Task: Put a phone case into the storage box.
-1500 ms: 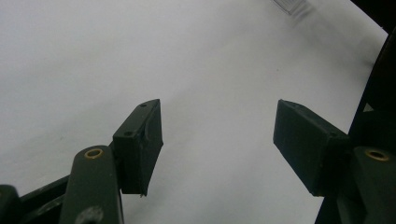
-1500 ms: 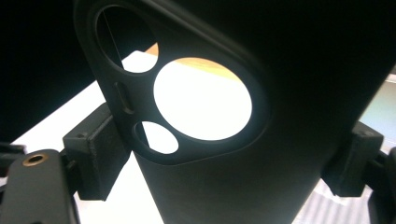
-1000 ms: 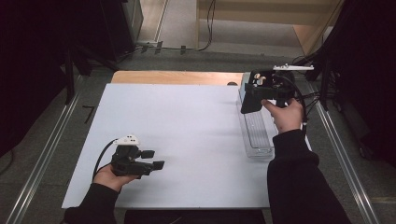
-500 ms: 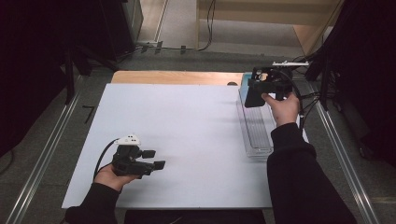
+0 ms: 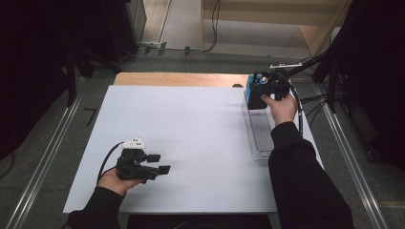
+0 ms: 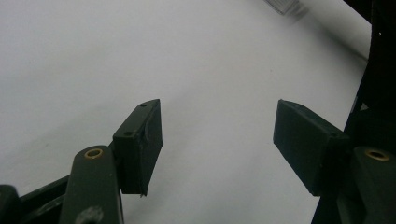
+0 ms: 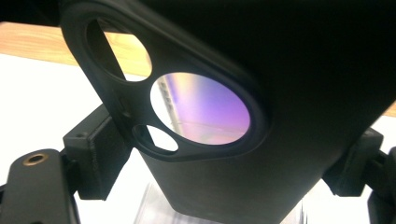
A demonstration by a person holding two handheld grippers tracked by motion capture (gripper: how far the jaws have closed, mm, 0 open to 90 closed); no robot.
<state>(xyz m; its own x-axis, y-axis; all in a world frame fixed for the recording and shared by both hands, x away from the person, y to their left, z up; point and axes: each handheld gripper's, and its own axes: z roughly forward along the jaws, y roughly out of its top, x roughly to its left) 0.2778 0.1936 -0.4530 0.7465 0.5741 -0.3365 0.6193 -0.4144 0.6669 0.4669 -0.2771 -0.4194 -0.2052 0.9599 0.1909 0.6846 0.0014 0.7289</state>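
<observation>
A black phone case [image 7: 289, 93] with round camera cutouts sits between the jaws of my right gripper [image 7: 224, 163], and both pads [image 7: 95, 156] press on its sides. From the high view, that right gripper [image 5: 258, 98] hangs over the far end of a clear plastic tray [image 5: 261, 138] at the table's right edge, with the case [image 5: 254, 101] under it. My left gripper [image 5: 160, 163] rests near the front left, held level. In the left gripper view its jaws [image 6: 217, 140] stand open over bare white surface with nothing between them.
A white board [image 5: 191, 129] covers the table, with a strip of wooden tabletop [image 5: 176, 78] showing at its far edge. Metal rails run along both sides on the floor. Cables and a stand crowd the far right corner.
My right hand has carried the phone case a little toward the far end of the tray and lower. The left hand has stayed still.
</observation>
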